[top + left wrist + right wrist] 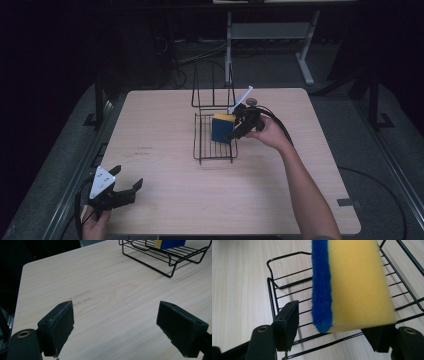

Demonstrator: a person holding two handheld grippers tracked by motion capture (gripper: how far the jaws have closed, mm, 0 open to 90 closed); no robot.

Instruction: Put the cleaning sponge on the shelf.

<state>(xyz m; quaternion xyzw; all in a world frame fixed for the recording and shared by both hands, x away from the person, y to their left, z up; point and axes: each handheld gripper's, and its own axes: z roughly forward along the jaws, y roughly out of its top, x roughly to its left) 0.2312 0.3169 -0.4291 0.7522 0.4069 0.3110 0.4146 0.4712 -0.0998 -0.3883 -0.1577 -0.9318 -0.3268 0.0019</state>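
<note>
High view: my right claw [241, 125] at frame centre, by the sponge [221, 129] standing on edge in the wire rack [215, 145]; my left claw [120, 192] lower left, over the table [165, 150].

Left gripper view: jaws spread wide, nothing between.

Right gripper view: jaws apart around the sponge [354, 285]; contact I cannot tell. Likely light, soft (squeeze its broad faces gently).

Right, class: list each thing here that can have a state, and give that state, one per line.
Sponge: on edge in the rack, between the right gripper's open jaws.
Wire rack: upright on the table.
Left gripper: open, empty.
Right gripper: open around the sponge.
</note>
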